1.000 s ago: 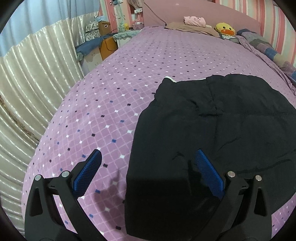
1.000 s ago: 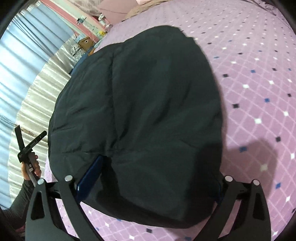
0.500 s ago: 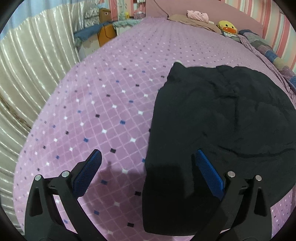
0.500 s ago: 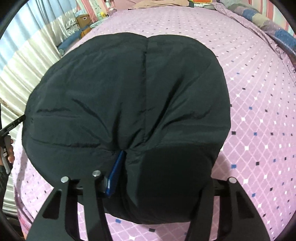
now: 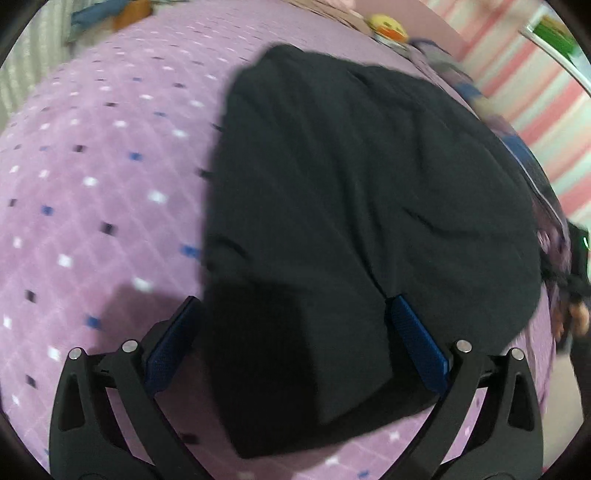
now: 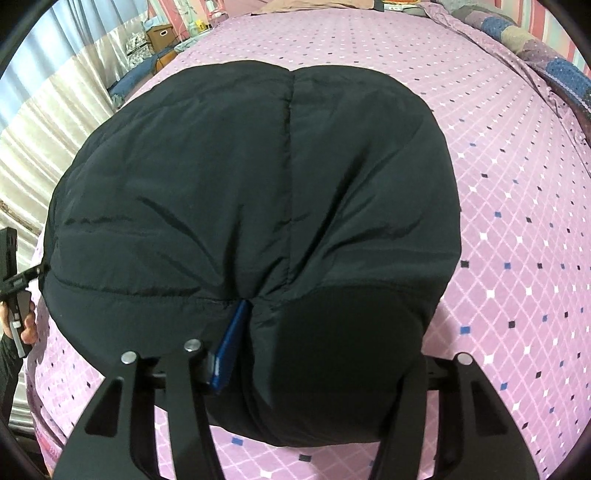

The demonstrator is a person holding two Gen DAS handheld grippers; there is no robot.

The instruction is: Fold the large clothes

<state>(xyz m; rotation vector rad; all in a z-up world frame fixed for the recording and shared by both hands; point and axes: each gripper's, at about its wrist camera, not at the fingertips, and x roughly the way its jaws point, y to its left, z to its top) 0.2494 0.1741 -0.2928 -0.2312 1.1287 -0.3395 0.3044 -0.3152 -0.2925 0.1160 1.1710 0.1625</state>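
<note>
A large black garment (image 5: pixel 354 206) lies spread on a purple patterned bed (image 5: pixel 92 184). My left gripper (image 5: pixel 291 332) is open, its blue pads straddling the garment's near left corner. In the right wrist view the same garment (image 6: pixel 258 177) fills the middle. My right gripper (image 6: pixel 295 332) is shut on the near edge of the garment; one blue pad (image 6: pixel 231 350) shows, the other finger is hidden under bunched cloth. The left gripper's handle (image 6: pixel 14 291) shows at the far left of the right wrist view.
A yellow plush toy (image 5: pixel 388 27) and pillows sit at the head of the bed. A patchwork blanket (image 6: pixel 546 55) runs along the right side. Pleated curtains (image 6: pixel 48 110) hang along the left. A cardboard box (image 6: pixel 160 35) stands beyond the bed.
My left gripper has swung right and closer, from beside the garment's left edge to over its near corner. My right gripper has narrowed from wide open and pinched the garment's near edge.
</note>
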